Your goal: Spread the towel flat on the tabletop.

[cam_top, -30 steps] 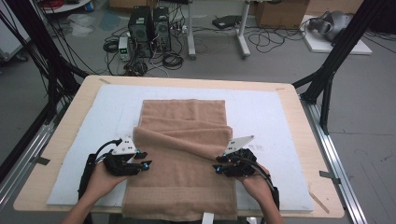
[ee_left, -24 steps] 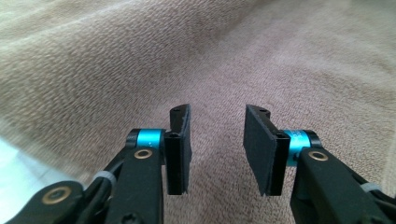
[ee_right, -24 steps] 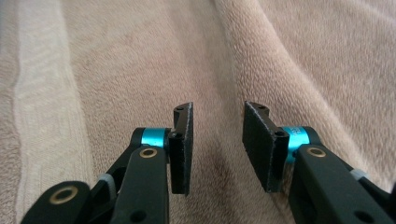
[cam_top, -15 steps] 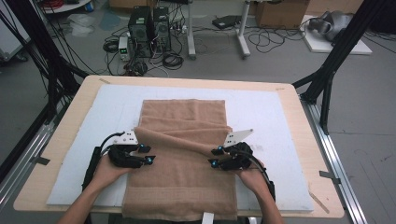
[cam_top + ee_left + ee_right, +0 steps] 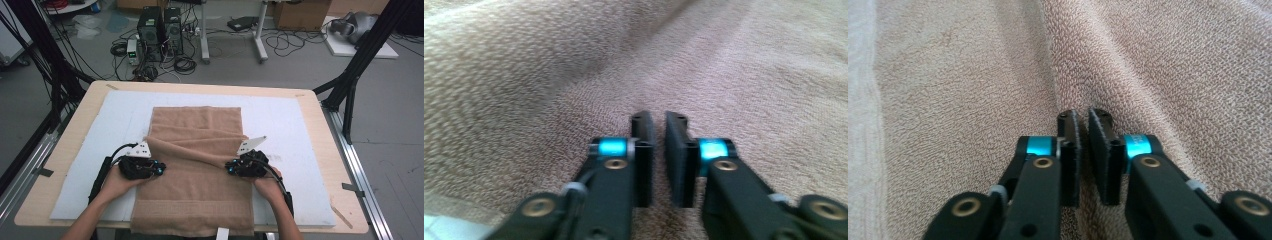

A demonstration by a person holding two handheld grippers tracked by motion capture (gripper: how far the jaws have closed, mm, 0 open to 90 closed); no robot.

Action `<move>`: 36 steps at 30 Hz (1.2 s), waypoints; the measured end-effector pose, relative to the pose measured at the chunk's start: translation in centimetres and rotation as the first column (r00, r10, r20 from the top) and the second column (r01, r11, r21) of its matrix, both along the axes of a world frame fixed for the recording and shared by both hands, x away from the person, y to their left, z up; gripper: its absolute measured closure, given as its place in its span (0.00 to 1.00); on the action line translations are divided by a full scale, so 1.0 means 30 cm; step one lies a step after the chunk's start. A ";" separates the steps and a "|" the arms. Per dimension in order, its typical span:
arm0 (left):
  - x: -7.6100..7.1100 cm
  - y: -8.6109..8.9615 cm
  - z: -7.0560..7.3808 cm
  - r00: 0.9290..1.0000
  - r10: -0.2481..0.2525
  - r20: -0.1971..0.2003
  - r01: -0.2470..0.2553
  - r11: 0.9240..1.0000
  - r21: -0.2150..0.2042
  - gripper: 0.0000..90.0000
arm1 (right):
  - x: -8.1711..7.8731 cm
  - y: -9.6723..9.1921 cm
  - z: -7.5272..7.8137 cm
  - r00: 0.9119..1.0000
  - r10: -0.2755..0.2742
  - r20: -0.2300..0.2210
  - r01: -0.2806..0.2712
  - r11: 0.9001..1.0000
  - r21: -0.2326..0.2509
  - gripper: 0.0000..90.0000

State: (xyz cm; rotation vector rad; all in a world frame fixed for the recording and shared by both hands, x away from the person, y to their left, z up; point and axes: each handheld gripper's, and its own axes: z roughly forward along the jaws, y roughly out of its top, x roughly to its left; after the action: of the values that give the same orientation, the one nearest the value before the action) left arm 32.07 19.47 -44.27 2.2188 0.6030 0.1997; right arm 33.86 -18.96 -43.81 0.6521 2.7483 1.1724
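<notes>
Resting low on the brown towel (image 5: pixel 196 175), the left gripper (image 5: pixel 159 169) lies near the cloth's left edge, jaws pointing inward toward the middle; its jaws have just been closing and now stand nearly together; in the left gripper view (image 5: pixel 659 131) a thin slit remains between the pads and whether towel pile is pinched there cannot be told; right gripper (image 5: pixel 230 168) set opposite at the cloth's right edge, jaws pointing inward likewise; its jaws have just been closing too, now drawn together; in the right gripper view (image 5: pixel 1083 127) they sit over a raised crease of towel, with no sure sign of cloth caught between them; left hand (image 5: pixel 116 181) wraps the gripper body from behind, forearm entering from the bottom edge; right hand (image 5: pixel 267 186) does the same, forearm angled in from the lower right; grey three-cornered plate on top of each gripper, tilted upward; towel spread lengthwise down the centre of the white mat (image 5: pixel 295 125), far part flat, a folded flap running in a diagonal ridge between the two grippers, near end hanging over the table's front edge; mat lying on the wooden table (image 5: pixel 330 145); black frame struts (image 5: pixel 360 60) standing at both far corners; computer towers (image 5: pixel 160 27), coiled cables (image 5: pixel 185 62) and cardboard box (image 5: pixel 300 12) on the floor beyond; no legible writing.
</notes>
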 end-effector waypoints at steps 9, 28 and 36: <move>-0.083 0.047 0.058 0.996 -0.088 0.025 0.089 0.995 -0.040 0.96 | -0.099 -0.013 0.071 0.995 0.099 0.022 -0.099 0.995 0.025 0.96; 0.013 0.000 0.006 0.997 0.065 0.032 -0.066 0.997 0.025 0.90 | 0.058 0.016 0.024 0.994 -0.086 0.068 0.092 0.993 -0.079 0.93; -0.020 0.055 0.062 0.994 0.089 0.063 -0.086 0.996 -0.037 0.77 | 0.005 -0.034 0.093 0.989 -0.099 0.112 0.098 0.995 0.016 0.77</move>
State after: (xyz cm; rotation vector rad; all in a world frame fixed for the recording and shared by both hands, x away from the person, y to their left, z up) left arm 31.48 21.11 -42.41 2.1465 0.6639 0.3030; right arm 34.02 -19.99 -41.03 0.6916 2.5879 1.1653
